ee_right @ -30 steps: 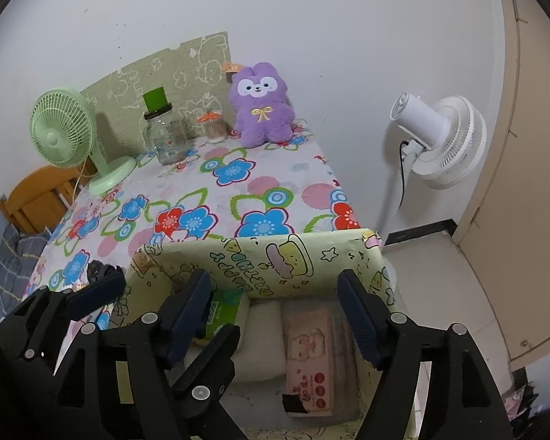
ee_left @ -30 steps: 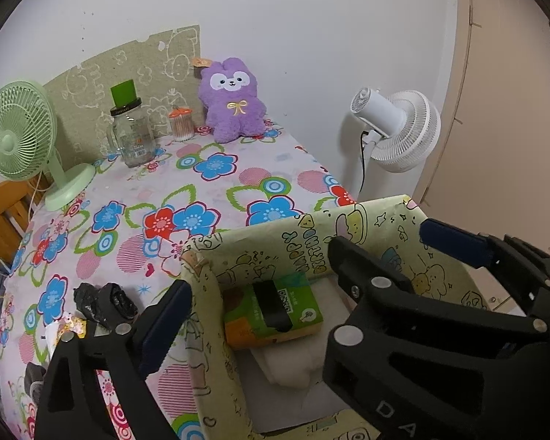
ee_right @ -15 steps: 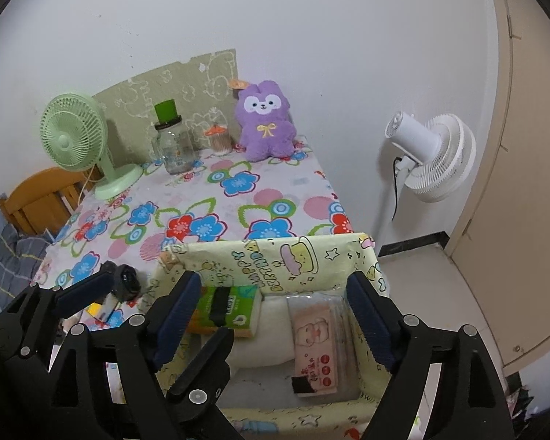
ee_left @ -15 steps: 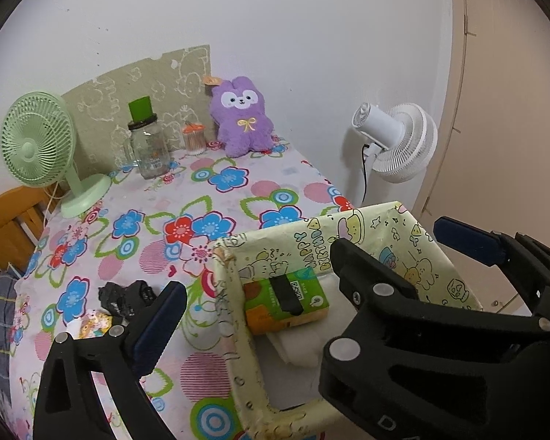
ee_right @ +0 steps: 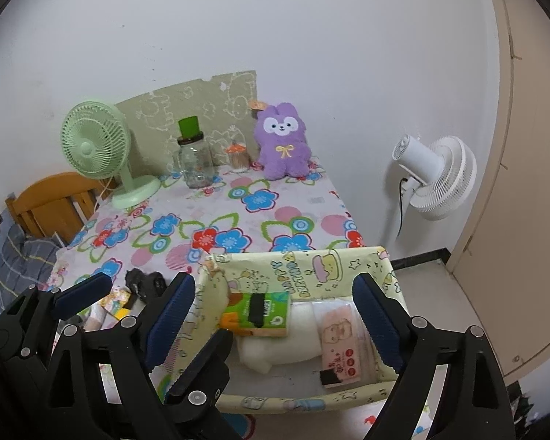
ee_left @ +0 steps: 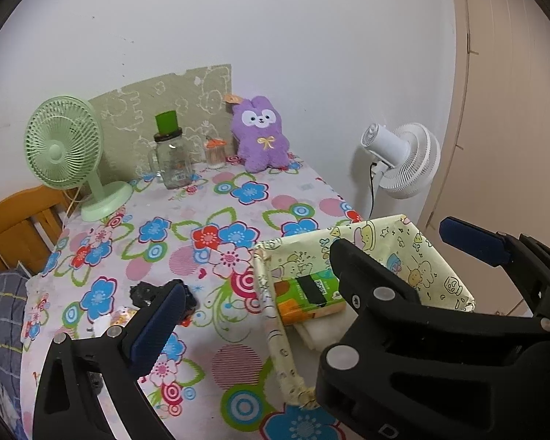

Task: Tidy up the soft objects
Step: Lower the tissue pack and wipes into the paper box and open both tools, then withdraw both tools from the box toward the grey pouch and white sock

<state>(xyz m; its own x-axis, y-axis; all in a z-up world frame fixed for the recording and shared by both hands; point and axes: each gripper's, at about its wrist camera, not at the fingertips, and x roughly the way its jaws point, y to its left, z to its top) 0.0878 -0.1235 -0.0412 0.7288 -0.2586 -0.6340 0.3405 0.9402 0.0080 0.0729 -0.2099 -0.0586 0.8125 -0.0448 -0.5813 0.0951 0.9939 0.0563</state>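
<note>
- My right gripper [ee_right: 275, 315] fills the bottom of the right wrist view; its blue pads have just been opening and now stand wide apart, gripping nothing, though the fabric bin shows in the gap between them.
- My left gripper [ee_left: 311, 275] takes up the lower part of the left wrist view; its jaws have also just been widening and stand fully spread, holding nothing.
- The pale yellow fabric bin [ee_right: 304, 275] with cartoon prints sits at the near edge of the table, lower centre of the right wrist view.
- Inside it, a green and orange tissue pack [ee_right: 260, 313] lies at the left on top of a folded white cloth [ee_right: 297, 344], and a pink printed packet [ee_right: 339, 348] lies at the right.
- Left of the bin, on the flowered tablecloth [ee_right: 238, 220], lies a crumpled black item [ee_right: 143, 282]; I cannot tell what it is. Small colourful packets [ee_right: 115, 299] lie just beside it.
- Further back, mid-left, a green desk fan [ee_right: 99, 150] stands on the table.
- Near the wall stand a glass jar [ee_right: 196, 165] with a green cap, a small container [ee_right: 237, 156] with an orange lid, and a purple plush bunny [ee_right: 282, 143] sitting upright.
- A green printed board [ee_right: 201, 110] leans against the wall behind them.
- At right, off the table, is a white fan [ee_right: 436, 179]; a wooden chair [ee_right: 51, 201] shows at far left.
</note>
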